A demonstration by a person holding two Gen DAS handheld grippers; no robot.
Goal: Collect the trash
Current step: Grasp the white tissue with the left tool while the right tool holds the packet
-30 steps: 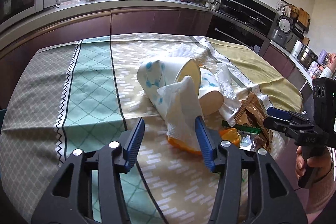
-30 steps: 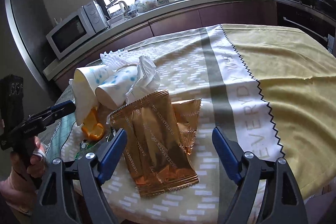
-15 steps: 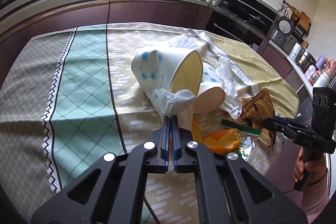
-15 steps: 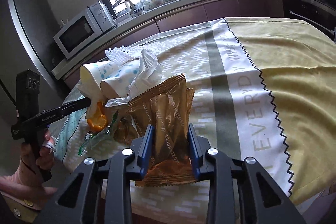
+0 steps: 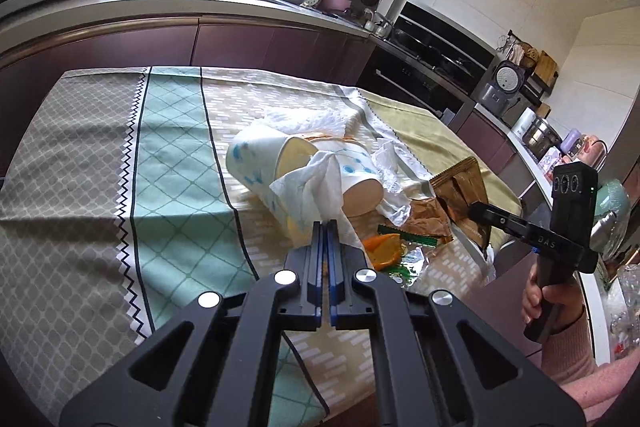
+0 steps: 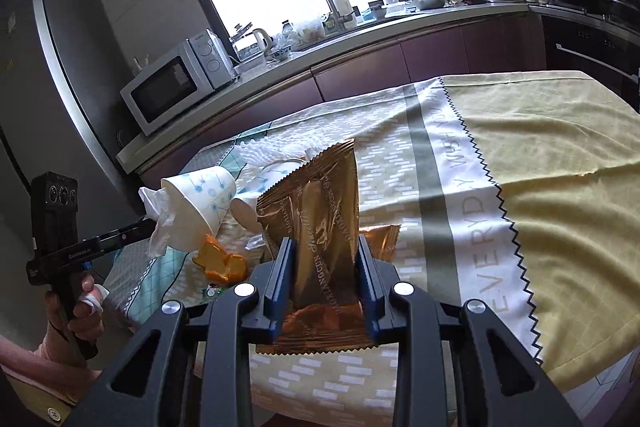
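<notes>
A: Kitchen table under a patterned tablecloth (image 5: pixel 168 163), trash piled mid-table. What has been changed?

B: Both sets of jaws have just been closed. Left gripper (image 5: pixel 325 227): jaws pressed together, a white tissue (image 5: pixel 316 187) pinched at the tips and lifted, draped just ahead of them over the paper cups (image 5: pixel 272 163).

A: And right?

B: Right gripper (image 6: pixel 324 247): jaws narrowed onto a gold snack wrapper (image 6: pixel 320 203), held between the pads, raised off the cloth, its top standing up beyond the tips.

A: Meaning for the task?

B: Two pieces judged secured; carry-off is next. No bin can be seen. Cups, orange peel (image 5: pixel 382 247) and a second wrapper (image 6: pixel 380 239) are left just beyond the jaws.
</notes>
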